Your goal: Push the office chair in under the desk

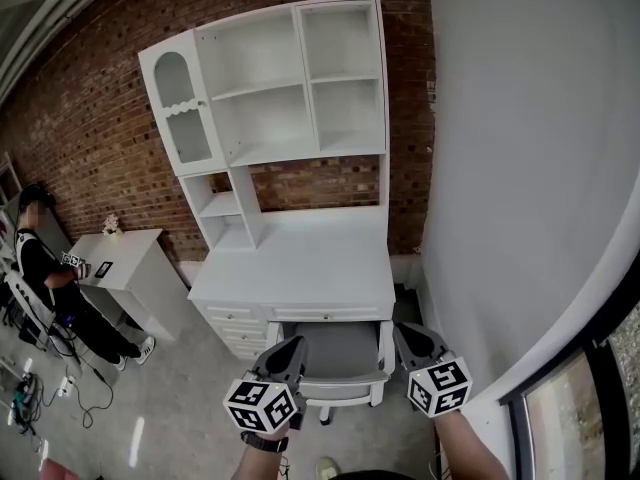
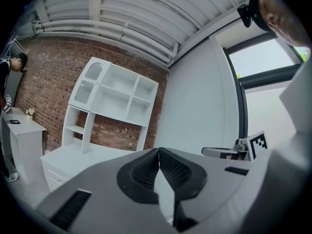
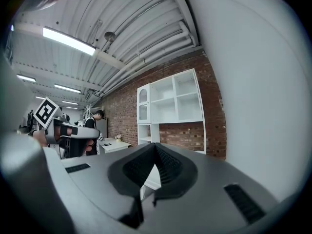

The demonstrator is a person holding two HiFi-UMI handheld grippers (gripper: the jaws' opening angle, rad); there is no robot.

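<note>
In the head view a white desk [image 1: 300, 273] with a tall shelf hutch [image 1: 280, 88] stands against a brick wall. The office chair [image 1: 340, 353], grey seat on a white frame, sits at the desk's front with its far part under the desktop edge. My left gripper [image 1: 294, 342] hangs above the chair's left side, and my right gripper [image 1: 405, 332] above its right side. Both are clear of the chair. The left gripper view shows the left gripper [image 2: 159, 150] shut on nothing. The right gripper [image 3: 155, 146] is likewise shut and empty, pointing level at the hutch.
A person [image 1: 45, 288] stands at far left beside a small white table [image 1: 125, 263], with cables [image 1: 50, 383] on the floor near them. A white wall [image 1: 520, 168] runs along the right, close to the desk, and a dark window frame [image 1: 590, 368] lies at lower right.
</note>
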